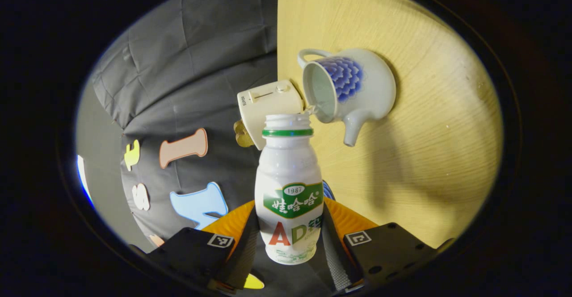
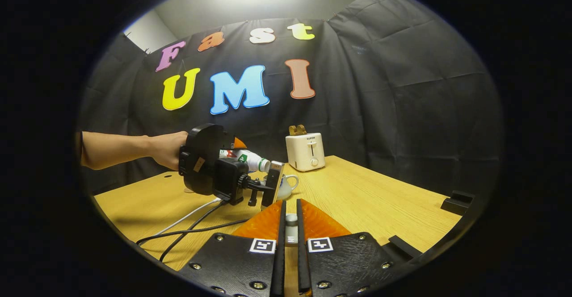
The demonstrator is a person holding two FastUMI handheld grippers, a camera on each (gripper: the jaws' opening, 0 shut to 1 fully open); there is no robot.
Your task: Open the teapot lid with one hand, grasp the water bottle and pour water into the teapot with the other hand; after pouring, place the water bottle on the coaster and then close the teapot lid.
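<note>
Left gripper view has the left hand-held gripper [image 1: 289, 239] clamped on the capless water bottle [image 1: 289, 190], tipped so its mouth meets the rim of the open teapot [image 1: 353, 89] on the bench [image 1: 438, 154], a toaster [image 1: 268, 109] just beyond. Right gripper view shows the right hand-held gripper [image 2: 291, 230] nearly closed around a small white knob, probably the teapot lid [image 2: 291, 227], near the bench's front edge.
</note>
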